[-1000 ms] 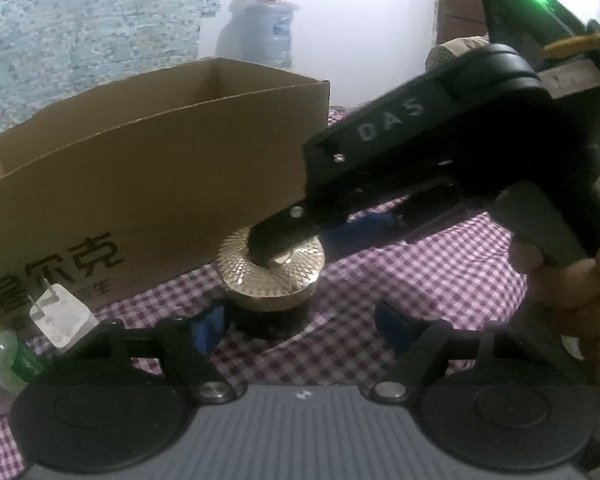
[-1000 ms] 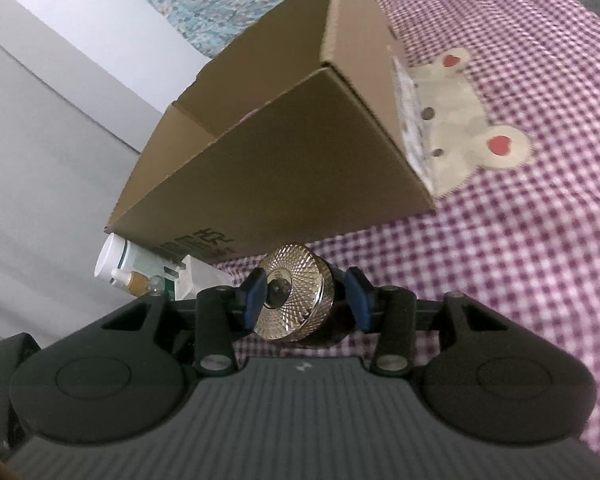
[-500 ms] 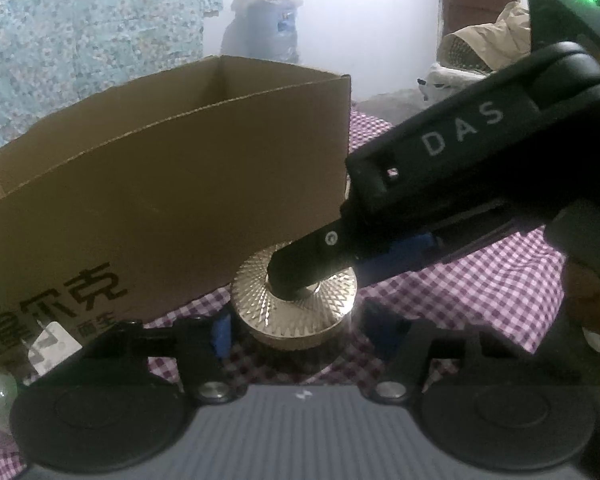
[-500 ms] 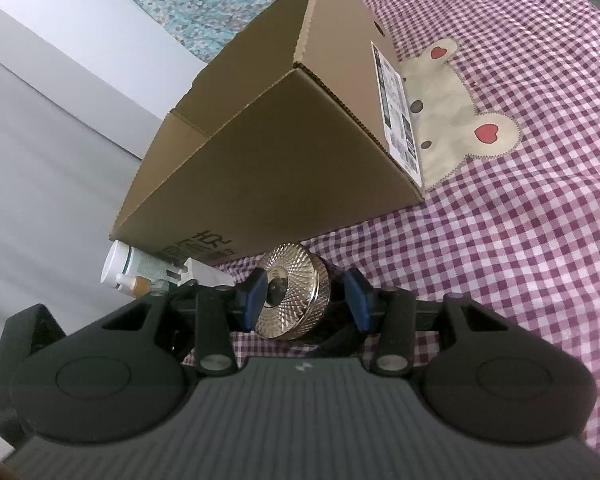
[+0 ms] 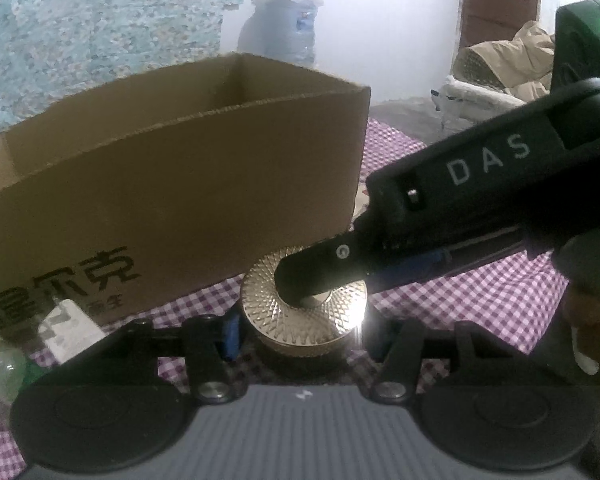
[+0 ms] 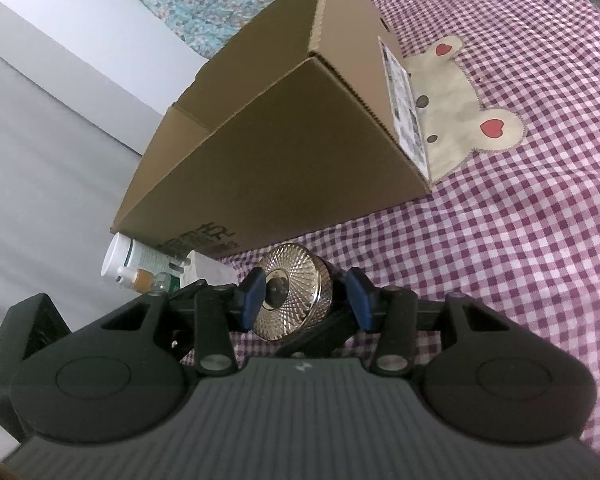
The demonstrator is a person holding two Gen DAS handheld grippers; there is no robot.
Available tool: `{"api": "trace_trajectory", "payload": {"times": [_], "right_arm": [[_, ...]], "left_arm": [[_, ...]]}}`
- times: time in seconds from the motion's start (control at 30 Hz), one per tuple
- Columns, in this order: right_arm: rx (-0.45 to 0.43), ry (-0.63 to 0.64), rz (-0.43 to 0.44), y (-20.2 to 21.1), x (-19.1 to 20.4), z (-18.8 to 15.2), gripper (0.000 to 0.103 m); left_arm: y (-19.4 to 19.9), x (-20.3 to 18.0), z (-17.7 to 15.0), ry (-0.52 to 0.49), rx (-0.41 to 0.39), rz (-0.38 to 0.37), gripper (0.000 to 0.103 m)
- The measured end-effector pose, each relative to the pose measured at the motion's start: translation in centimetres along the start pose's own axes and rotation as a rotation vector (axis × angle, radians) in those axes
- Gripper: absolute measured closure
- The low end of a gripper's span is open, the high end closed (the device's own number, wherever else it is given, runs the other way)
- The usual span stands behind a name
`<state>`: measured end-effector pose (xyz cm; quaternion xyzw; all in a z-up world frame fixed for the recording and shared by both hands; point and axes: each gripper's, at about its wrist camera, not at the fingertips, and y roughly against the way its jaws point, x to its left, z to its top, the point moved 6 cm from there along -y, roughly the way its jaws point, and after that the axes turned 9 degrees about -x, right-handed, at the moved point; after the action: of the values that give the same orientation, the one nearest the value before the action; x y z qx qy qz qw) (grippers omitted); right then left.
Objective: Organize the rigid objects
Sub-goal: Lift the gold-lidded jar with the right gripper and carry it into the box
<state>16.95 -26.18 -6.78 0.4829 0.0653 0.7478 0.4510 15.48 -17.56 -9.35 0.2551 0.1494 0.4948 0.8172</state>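
Since a sec ago your left claw [image 5: 304, 332] has narrowed a lot and its jaws are closing round the gold-lidded jar [image 5: 304, 312], w/ the cardboard box [image 5: 172, 200] looming larger behind. Means a handover: left is taking the jar, prob for the box.

Left to right from the left claw: blue pad [image 5: 231, 338] just beside the jar's left wall, jar between the pads, right pad dark, contact unclear.

Right claw [image 6: 306, 300] is pinching the same jar [image 6: 292, 296] by its sides, lid facing its cam, jar dead centre betw the pads, just above the checked bed cover [image 6: 500, 240].
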Motion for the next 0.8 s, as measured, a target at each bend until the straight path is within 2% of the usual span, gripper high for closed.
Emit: {"api": "trace_trajectory", "payload": {"times": [0.2,0.4,0.5,0.6,0.67,0.8], "right_arm": [[-0.035,0.073,0.045,1.3,3.6,1.0,0.058],[-0.072,0.200,0.123,1.6,8.9,4.8,0.058],[-0.070,0.255,0.143,0.3,11.1,7.3,0.057],[-0.040,0.277,0.145,-1.9,12.2,10.3,0.057],[0.000,0.278,0.127,-4.1,12.4,12.4,0.057],[0.083,0.281,0.065,-8.4,12.5,16.1,0.057]], "left_arm": [[3.4,1.1,2.7,0.018,-0.075,0.043,0.046],[5.7,3.7,8.1,0.029,-0.135,0.103,0.046],[5.2,5.4,10.7,0.065,-0.118,0.130,0.046],[3.4,7.8,13.0,0.154,-0.079,0.121,0.046],[1.5,9.3,14.0,0.226,-0.037,0.105,0.046],[-2.6,11.4,14.8,0.298,0.060,0.108,0.046]]}}
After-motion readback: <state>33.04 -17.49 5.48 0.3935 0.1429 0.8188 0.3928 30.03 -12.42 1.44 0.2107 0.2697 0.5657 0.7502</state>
